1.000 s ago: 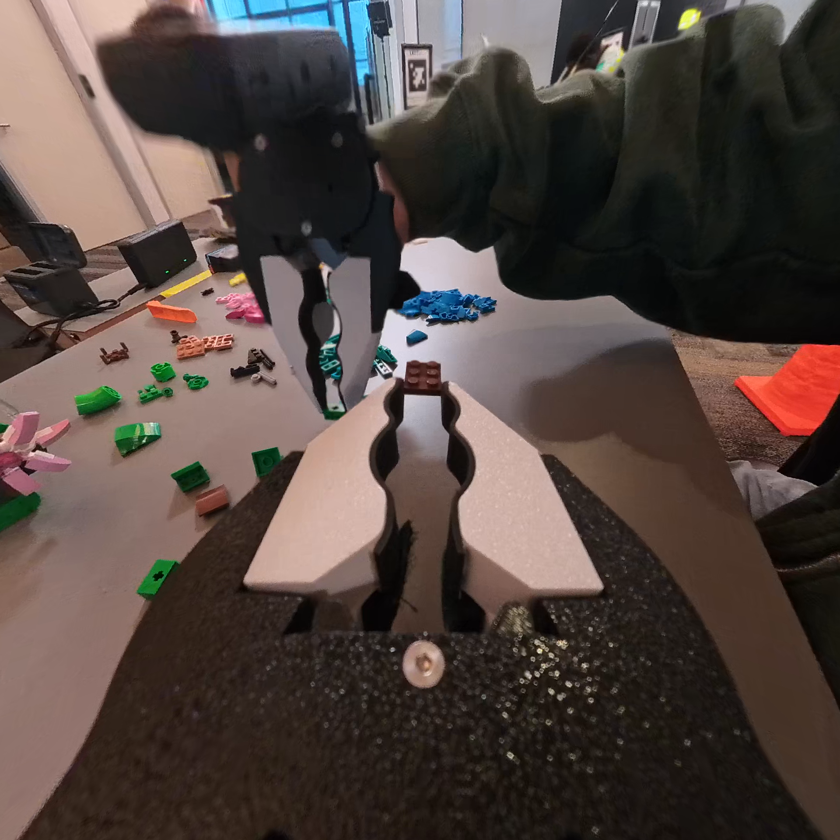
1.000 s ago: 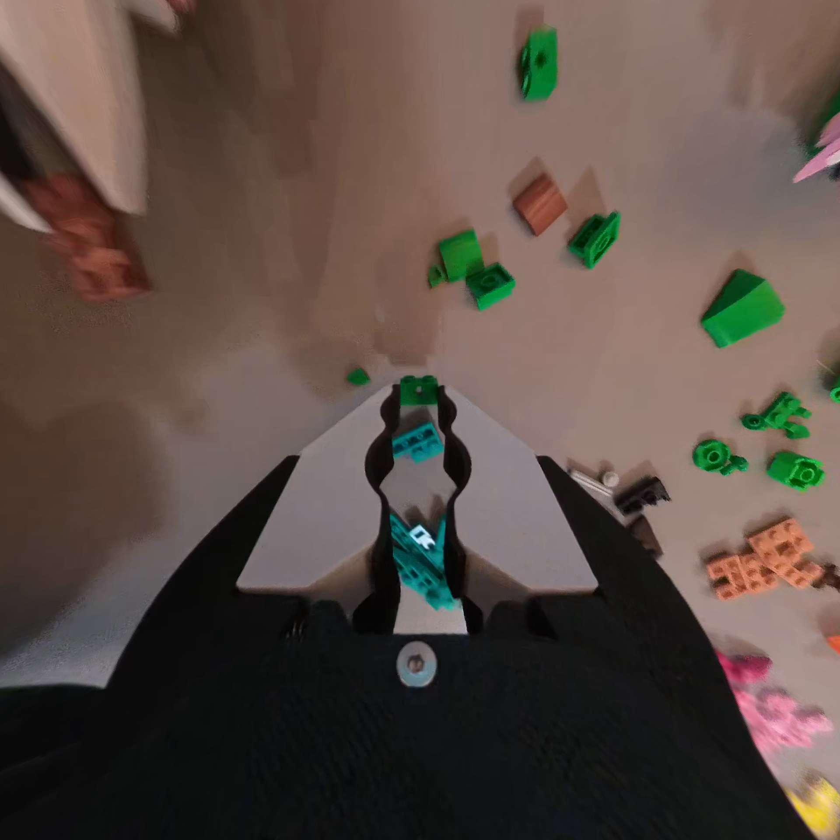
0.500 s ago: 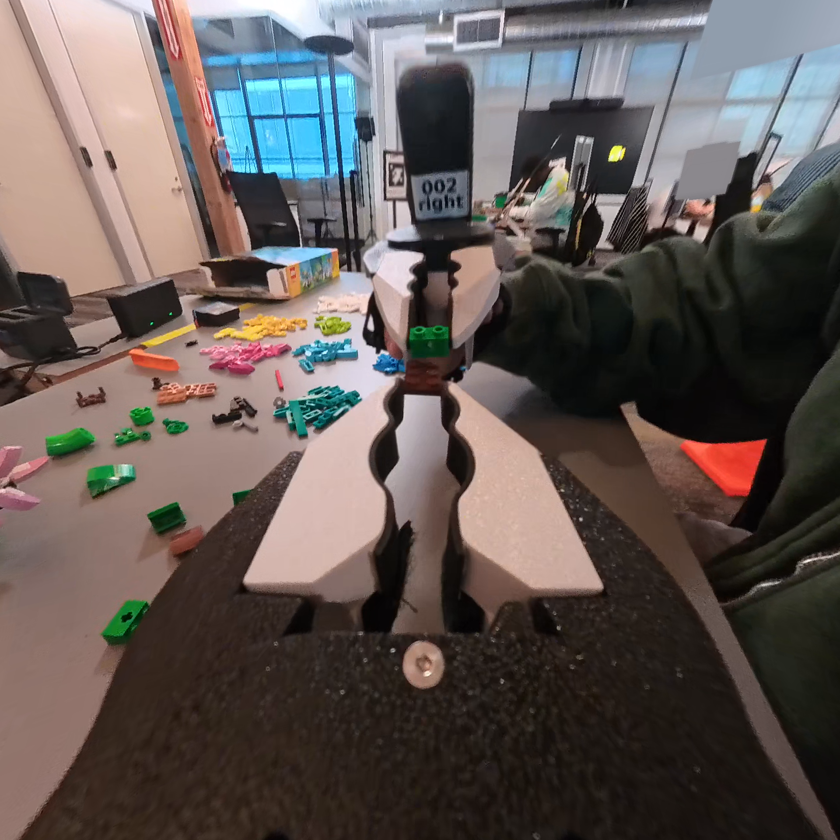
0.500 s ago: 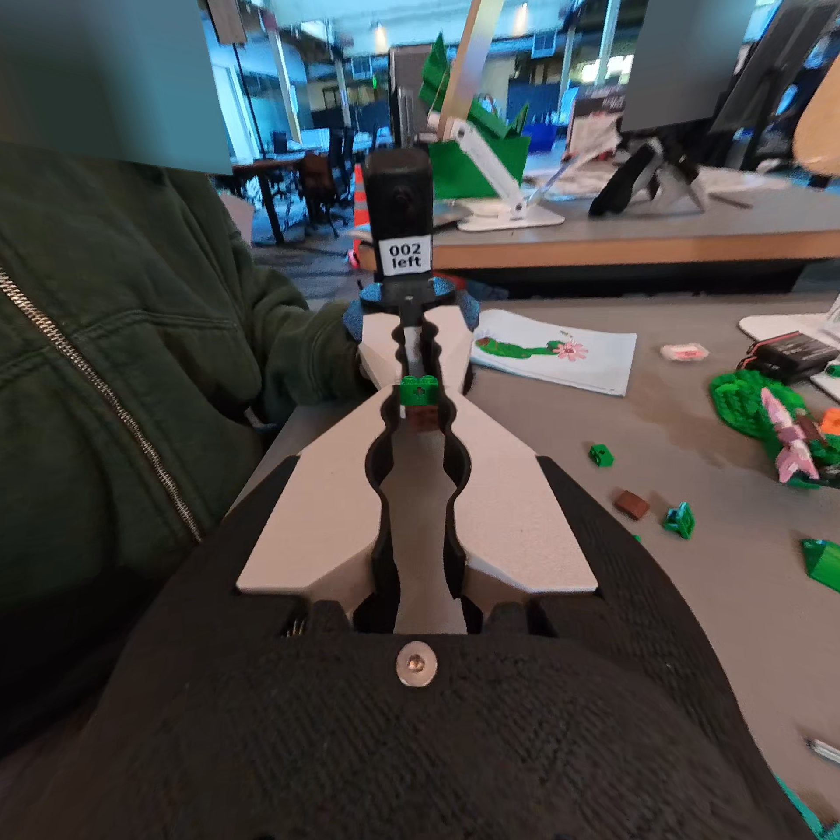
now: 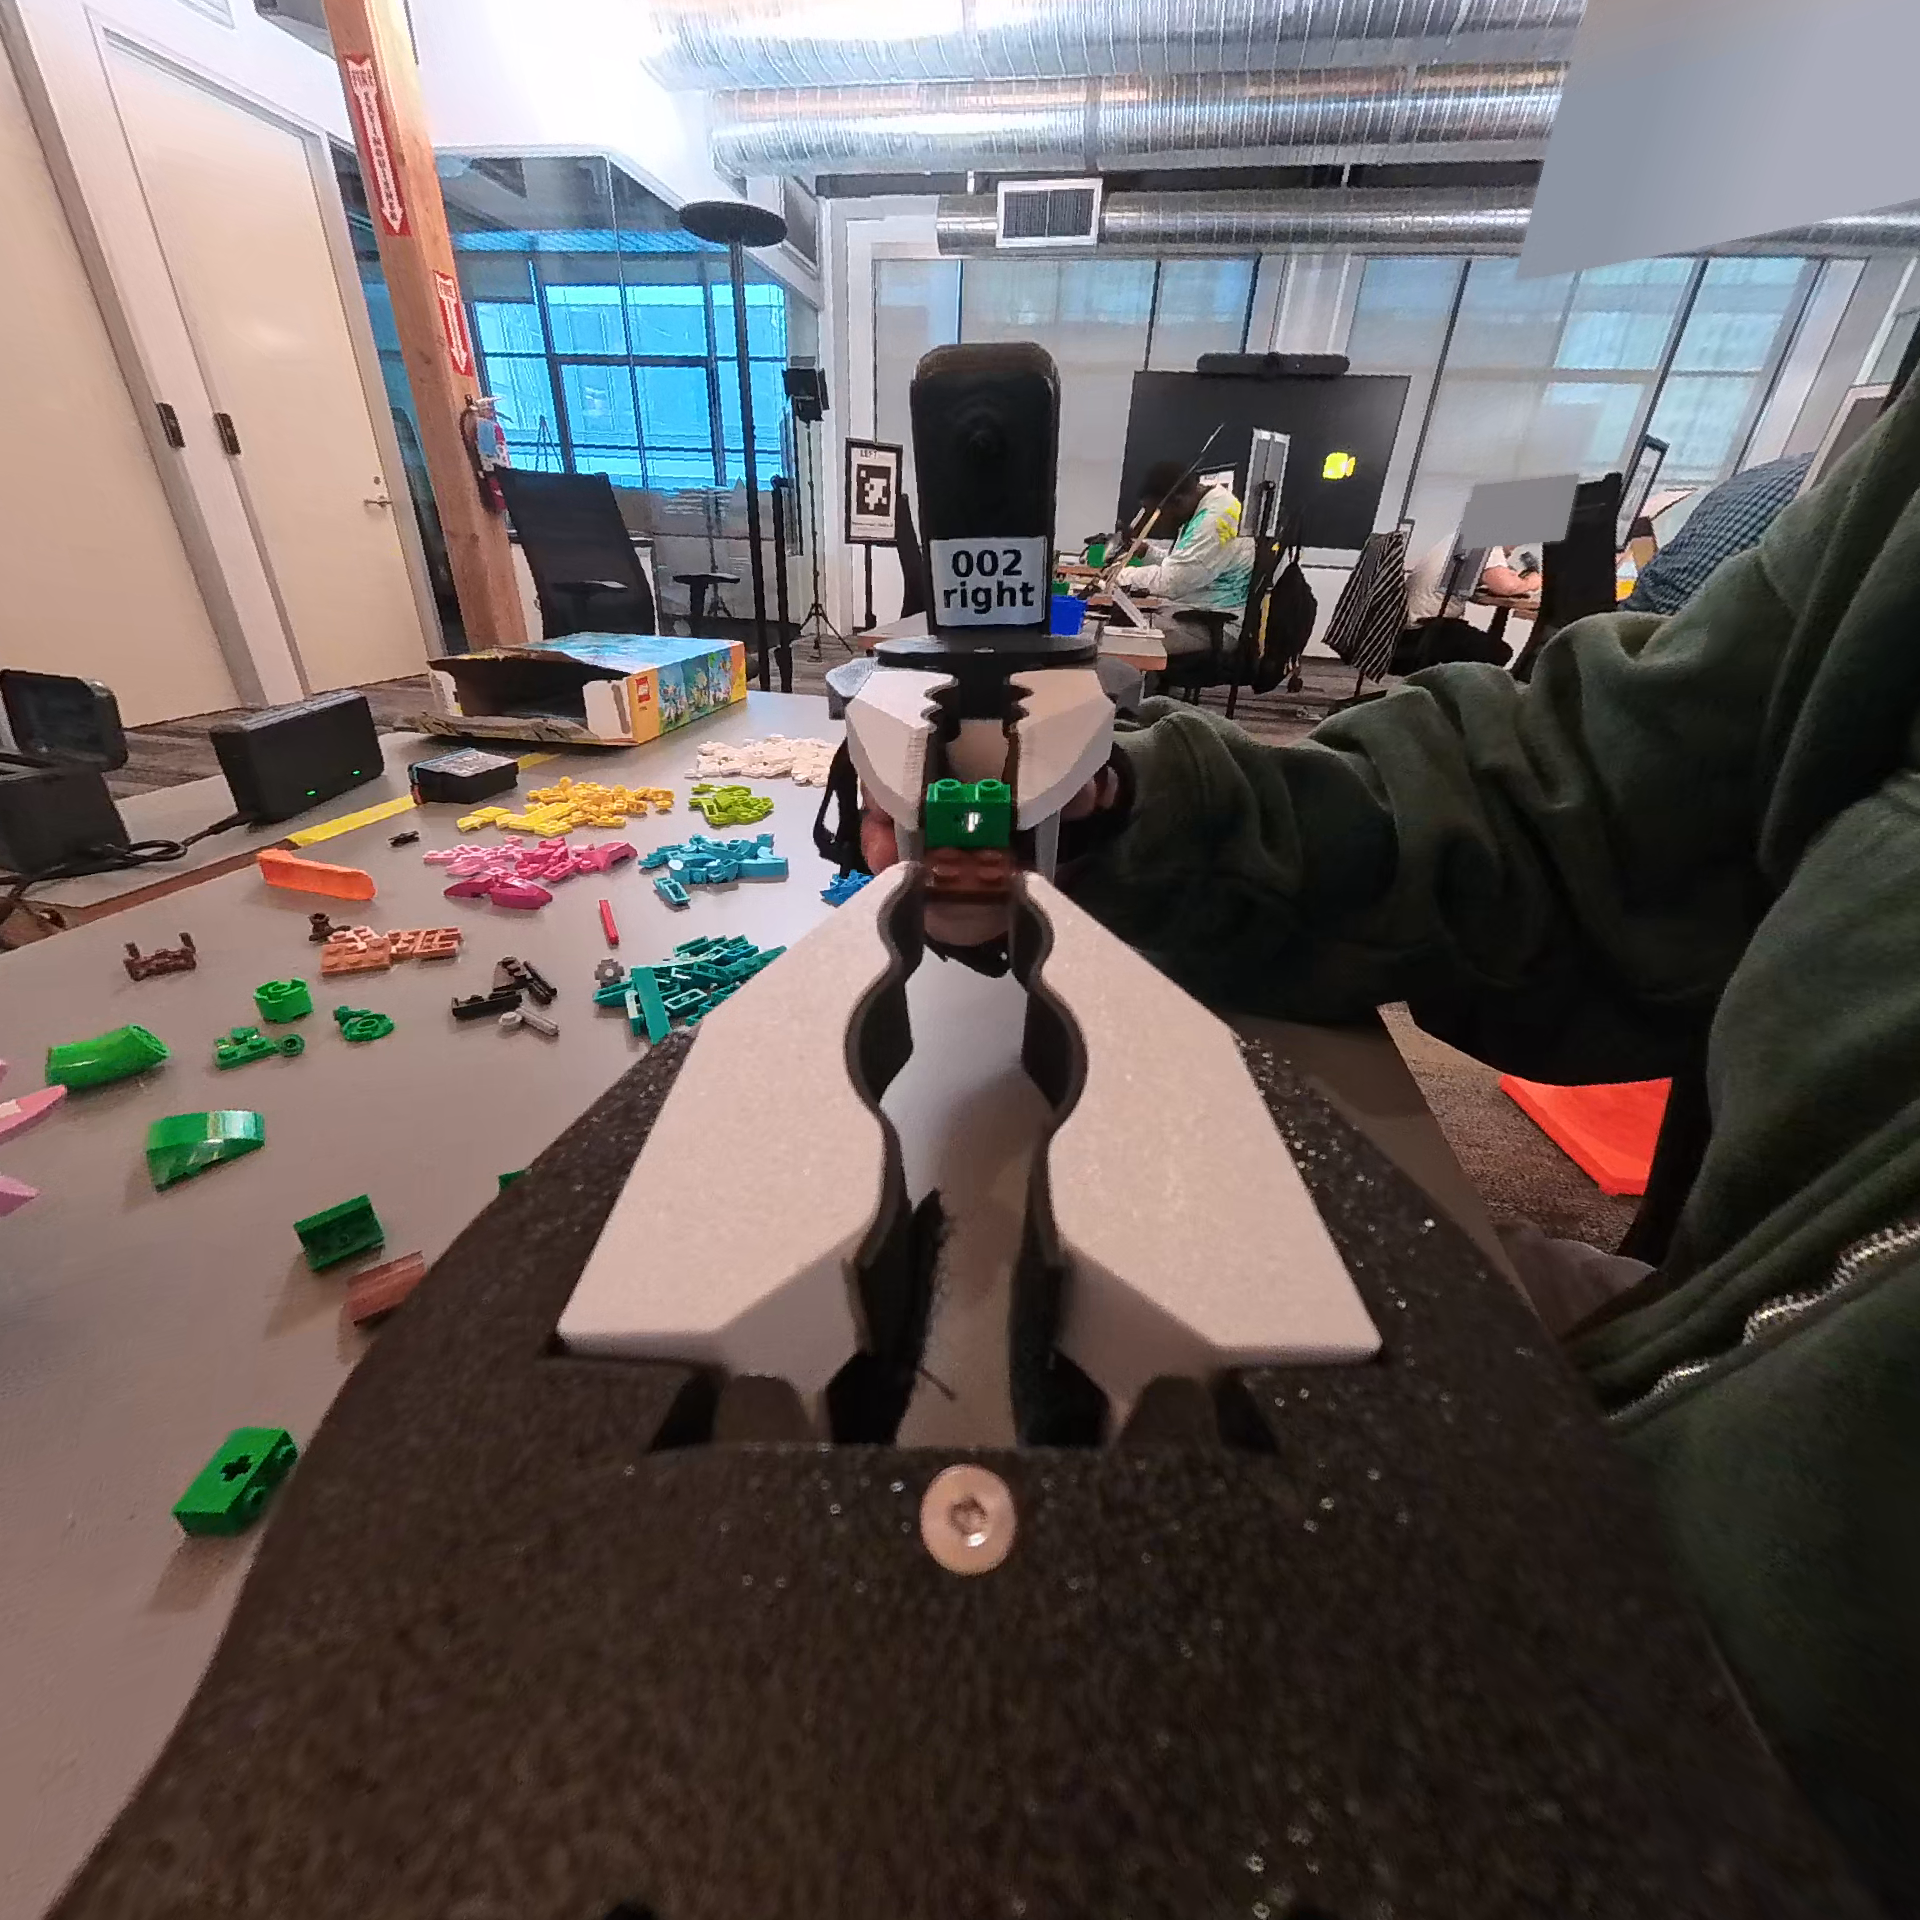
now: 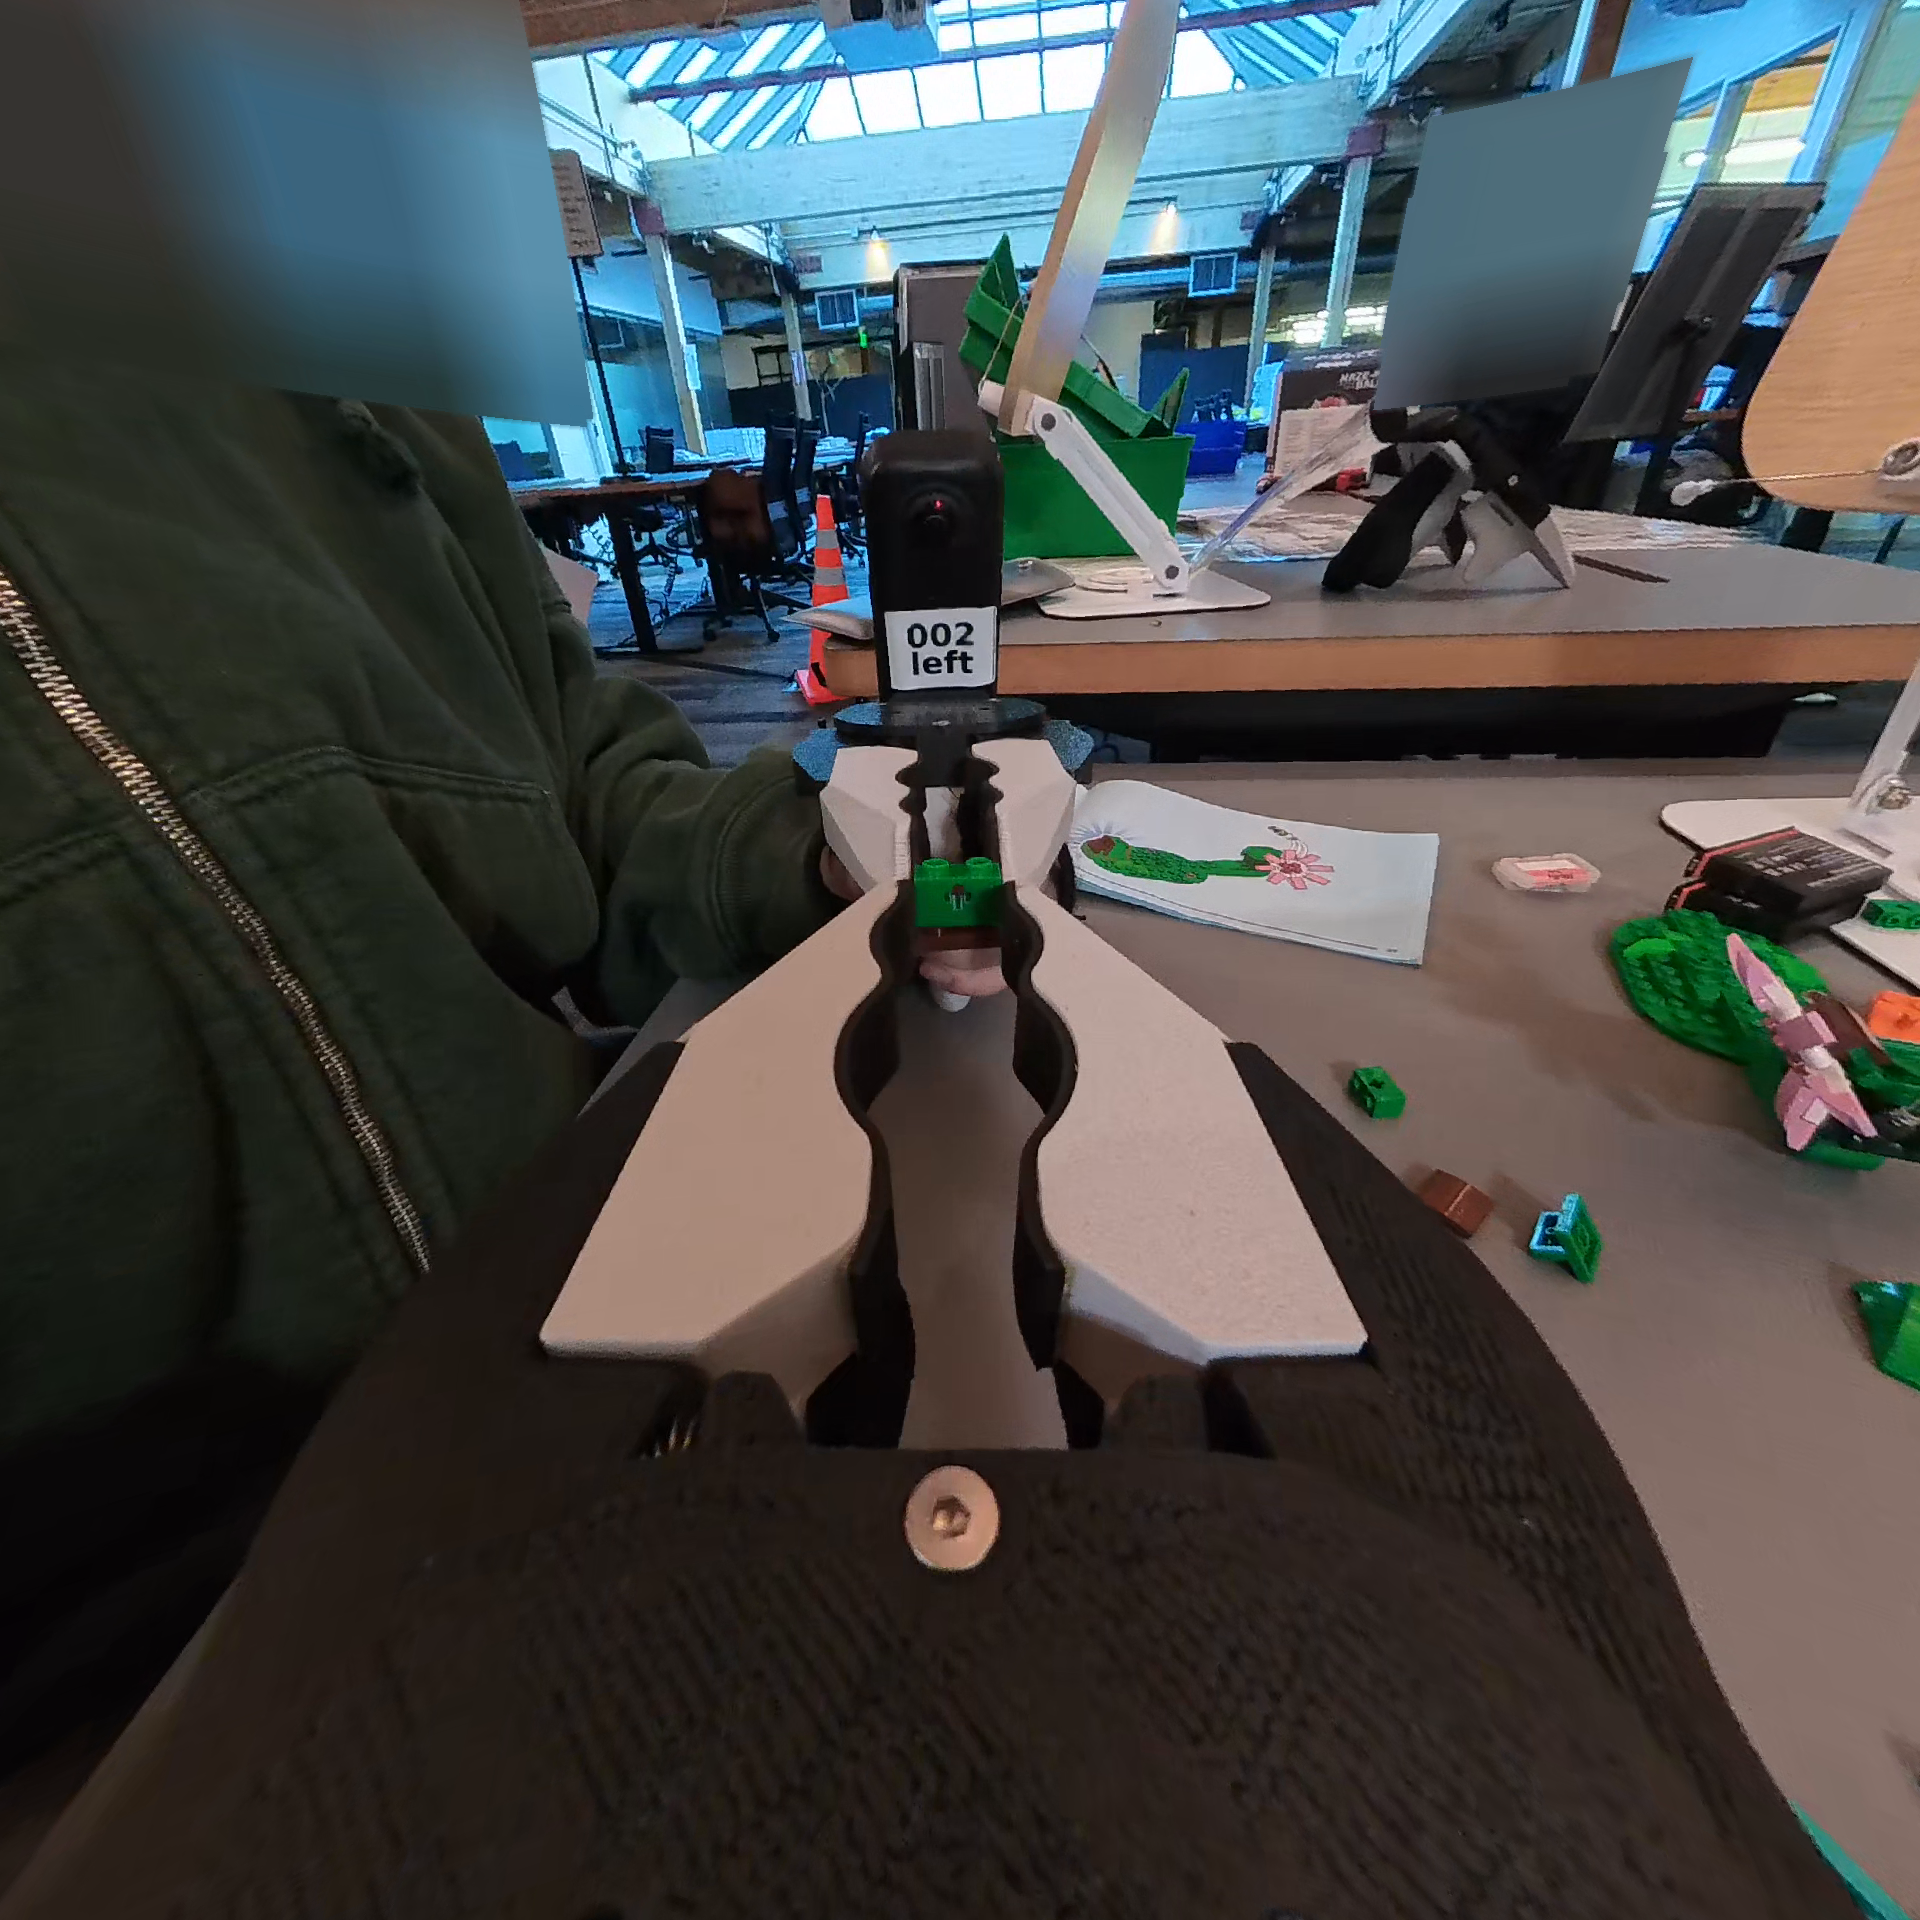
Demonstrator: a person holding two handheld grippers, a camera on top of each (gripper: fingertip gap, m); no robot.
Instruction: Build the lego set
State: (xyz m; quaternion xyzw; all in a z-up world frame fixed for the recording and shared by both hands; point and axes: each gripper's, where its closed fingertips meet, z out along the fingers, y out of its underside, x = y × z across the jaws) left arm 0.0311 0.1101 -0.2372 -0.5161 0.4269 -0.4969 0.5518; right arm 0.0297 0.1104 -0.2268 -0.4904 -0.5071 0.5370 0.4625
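Above the table (image 5: 436,1143), the left gripper (image 5: 968,883) and right gripper (image 6: 958,902) meet tip to tip. Left jaws are clenched on a brown brick (image 5: 966,871); right jaws grasp a green brick (image 6: 957,891) sitting directly on top of it. Loose sorted pieces (image 5: 582,862) lie at ten o'clock in the left wrist view; a booklet (image 6: 1262,878) lies at two o'clock in the right.

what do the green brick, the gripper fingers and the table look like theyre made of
Green brick: glossy moulded plastic, judging by its sharp highlight and crisp studs.
Fingers of the left gripper: matte pale grey, finely grainy, probably printed plastic, with black wavy inner liners.
Table: smooth grey top with a dull sheen, likely laminate.
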